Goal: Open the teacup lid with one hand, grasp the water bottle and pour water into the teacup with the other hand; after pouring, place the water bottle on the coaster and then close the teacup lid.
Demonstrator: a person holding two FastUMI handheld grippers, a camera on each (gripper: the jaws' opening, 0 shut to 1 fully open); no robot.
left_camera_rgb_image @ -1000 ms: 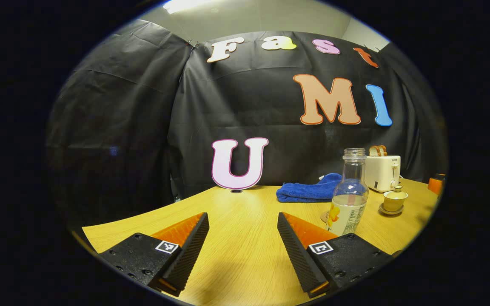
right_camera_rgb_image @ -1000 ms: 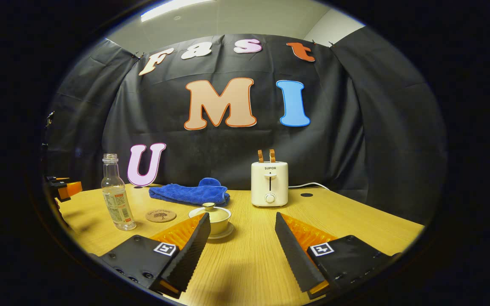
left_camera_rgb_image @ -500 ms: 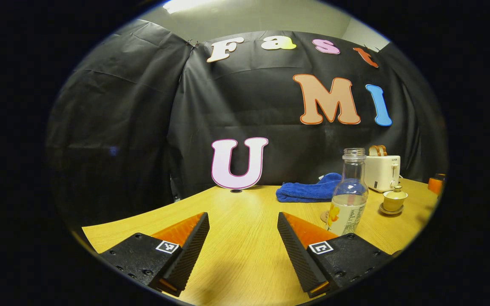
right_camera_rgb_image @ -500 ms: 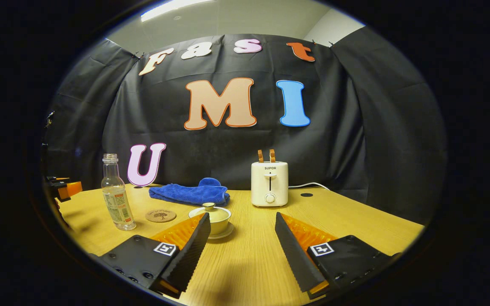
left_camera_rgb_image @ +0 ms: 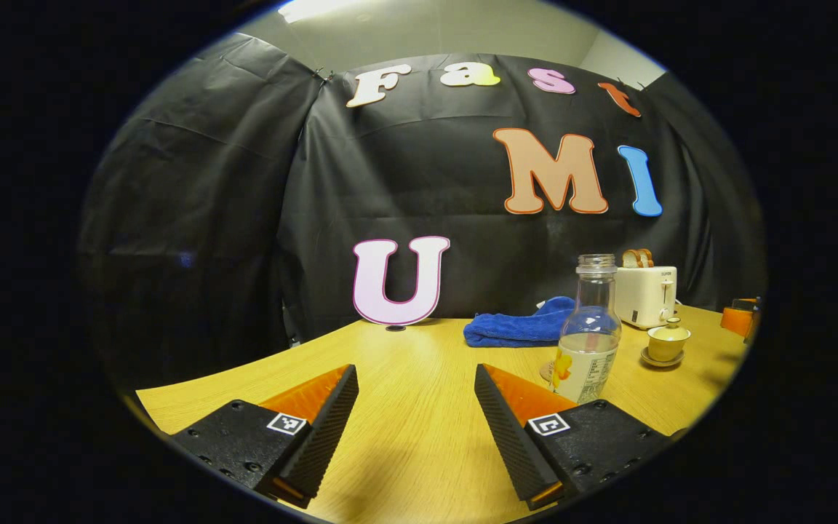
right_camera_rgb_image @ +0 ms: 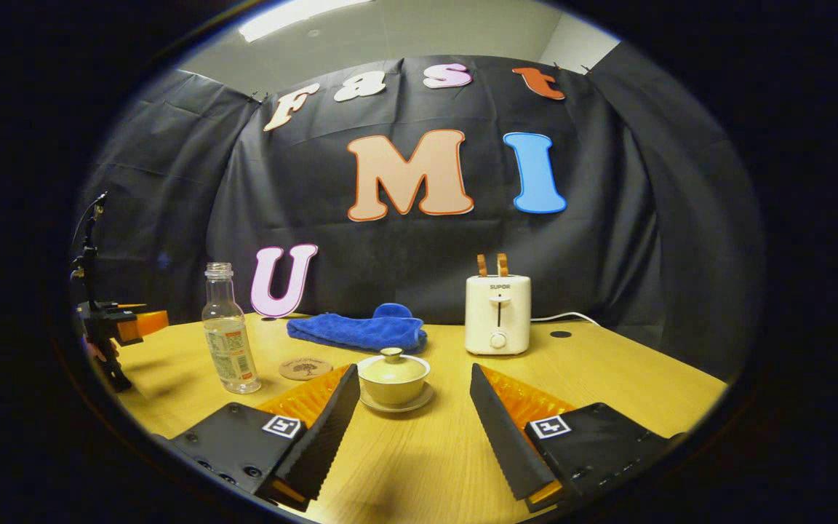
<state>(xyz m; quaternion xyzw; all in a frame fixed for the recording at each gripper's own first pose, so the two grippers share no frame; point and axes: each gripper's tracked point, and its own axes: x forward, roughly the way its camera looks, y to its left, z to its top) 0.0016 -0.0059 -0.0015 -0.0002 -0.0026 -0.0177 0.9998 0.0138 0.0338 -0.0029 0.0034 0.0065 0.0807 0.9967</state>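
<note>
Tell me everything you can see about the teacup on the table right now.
The teacup is a small, glossy, pale yellow bowl that looks ceramic, standing upright on a matching saucer on the wooden table. Its domed lid with a small round knob is on, so the cup is closed. It sits ahead of the open right gripper, which is not touching it, with the round coaster and water bottle off to its left.

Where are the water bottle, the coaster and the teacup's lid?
water bottle [right_camera_rgb_image: 230,346]: right gripper view, on its label.
coaster [right_camera_rgb_image: 305,368]: right gripper view, on its top face.
teacup lid [right_camera_rgb_image: 392,363]: right gripper view, just below its knob.
</note>
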